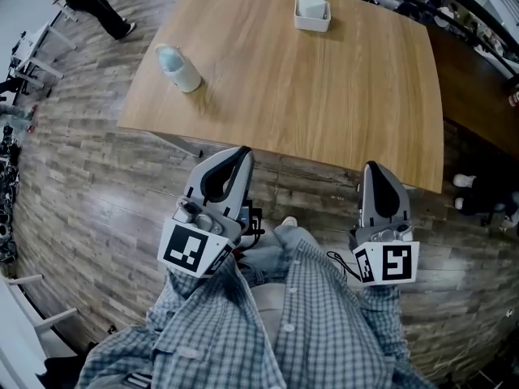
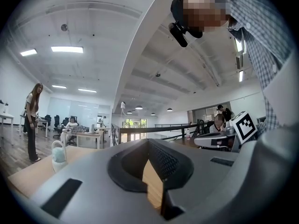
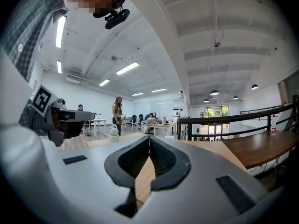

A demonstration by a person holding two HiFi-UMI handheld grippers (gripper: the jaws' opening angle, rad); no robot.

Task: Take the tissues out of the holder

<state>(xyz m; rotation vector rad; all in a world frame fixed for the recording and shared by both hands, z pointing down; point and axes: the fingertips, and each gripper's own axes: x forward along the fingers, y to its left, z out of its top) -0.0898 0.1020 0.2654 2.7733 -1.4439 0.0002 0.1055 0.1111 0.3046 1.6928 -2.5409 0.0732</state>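
— Where are the tissues (image 1: 311, 6)?

— In the white holder (image 1: 312, 23), out on the far side of the table (image 1: 340, 104), close to its far edge and a little right of the middle. The white stack sits down inside the holder, and nothing is touching it.

— Anything else on the table?

— One pale bottle (image 1: 179, 68) near the left edge, well apart from the holder. It stands upright in the left gripper view (image 2: 58, 155).

— And the grippers?

— Both are on the near side, off the table and over the plank floor (image 1: 81, 193), well short of the holder. The left gripper (image 1: 242, 154) has its jaws pressed together with nothing between them. Its own view shows the dark pads (image 2: 166, 160) meeting at the tip, with only the tabletop seen through the gap behind. The right gripper (image 1: 373, 168) is the same, closed tight and empty, its tips joined (image 3: 149, 138).

— Who is holding them?

— Someone in a checked shirt (image 1: 316, 322), standing just back from the near edge. Another person (image 2: 32, 120) stands farther off, to the left beyond the table.
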